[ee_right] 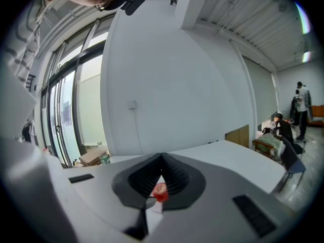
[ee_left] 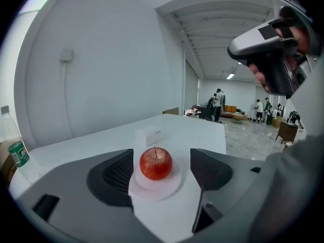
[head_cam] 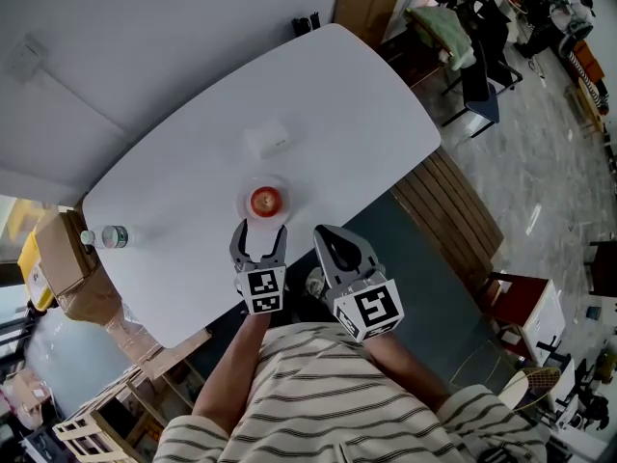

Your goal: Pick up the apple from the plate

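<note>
A white, rounded worktop [head_cam: 366, 114] fills the middle of a large open room, with grey floor and chairs off to the far right and cardboard boxes down at the left. The worktop is nearly bare. A small white box [head_cam: 268, 139] lies near its centre and a clear bottle [head_cam: 108, 236] with a green label stands at its left edge.

The apple [head_cam: 266, 201], red and stem up, sits in the middle of a small pale plate [head_cam: 244, 197] close to the near edge of the worktop, just this side of the box.

The step in hand is the approach. The left tongs [head_cam: 260, 230] are spread wide and aimed straight at the fruit. In the left gripper view the apple shows centred in the gap, with clear space on both sides and neither pad touching it. From the head view the tips seem to reach about the near rim of the plate, so the apple is probably a little ahead of the pads rather than fully between them.

The right tongs [head_cam: 324, 231] hang just to the right, off the near edge. Their jaws are drawn together on nothing, and only a sliver of the apple shows beyond them.

The next move calls for sliding the left tongs farther forward until the pads flank the apple's widest part, staying clear of the plate. They should then close gently and evenly, because a round, smooth apple can roll or squirt out. The last part is a straight lift that leaves the plate behind.
</note>
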A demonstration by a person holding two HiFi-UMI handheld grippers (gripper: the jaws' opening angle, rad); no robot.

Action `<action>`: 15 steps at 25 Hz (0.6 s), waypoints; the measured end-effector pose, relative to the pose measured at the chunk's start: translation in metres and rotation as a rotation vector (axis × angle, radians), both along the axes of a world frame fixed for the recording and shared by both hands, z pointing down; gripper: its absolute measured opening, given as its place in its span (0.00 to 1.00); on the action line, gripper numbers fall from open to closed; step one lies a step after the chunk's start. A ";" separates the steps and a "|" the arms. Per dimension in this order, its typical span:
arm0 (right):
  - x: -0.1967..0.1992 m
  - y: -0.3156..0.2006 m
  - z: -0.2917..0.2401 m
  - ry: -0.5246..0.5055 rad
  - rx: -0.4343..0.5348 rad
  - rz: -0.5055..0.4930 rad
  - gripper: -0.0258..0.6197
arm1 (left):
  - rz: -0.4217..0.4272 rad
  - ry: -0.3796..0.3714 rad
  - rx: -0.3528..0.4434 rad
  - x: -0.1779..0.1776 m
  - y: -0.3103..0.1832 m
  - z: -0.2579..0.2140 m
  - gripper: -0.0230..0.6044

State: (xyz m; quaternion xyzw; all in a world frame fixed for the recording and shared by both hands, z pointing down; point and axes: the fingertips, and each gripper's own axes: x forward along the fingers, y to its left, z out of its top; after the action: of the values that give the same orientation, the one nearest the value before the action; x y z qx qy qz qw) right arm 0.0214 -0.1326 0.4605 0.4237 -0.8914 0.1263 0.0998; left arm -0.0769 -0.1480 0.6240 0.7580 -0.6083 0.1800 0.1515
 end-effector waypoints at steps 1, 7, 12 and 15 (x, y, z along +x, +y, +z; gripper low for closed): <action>0.000 0.000 0.000 0.000 0.000 0.001 0.06 | 0.001 -0.002 -0.004 0.000 -0.002 0.004 0.57; -0.001 -0.002 0.001 0.019 0.000 -0.003 0.06 | 0.017 -0.038 -0.025 0.001 -0.007 0.024 0.60; -0.004 -0.004 0.005 0.029 -0.003 -0.005 0.06 | 0.020 -0.043 -0.047 -0.003 -0.018 0.045 0.60; -0.003 -0.004 0.008 0.034 -0.013 -0.004 0.06 | 0.029 -0.043 -0.044 -0.006 -0.024 0.049 0.60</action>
State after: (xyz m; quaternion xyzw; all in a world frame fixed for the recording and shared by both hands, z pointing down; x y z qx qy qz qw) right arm 0.0188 -0.1364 0.4685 0.4235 -0.8895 0.1247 0.1180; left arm -0.0828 -0.1719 0.6733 0.7592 -0.5962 0.2120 0.1525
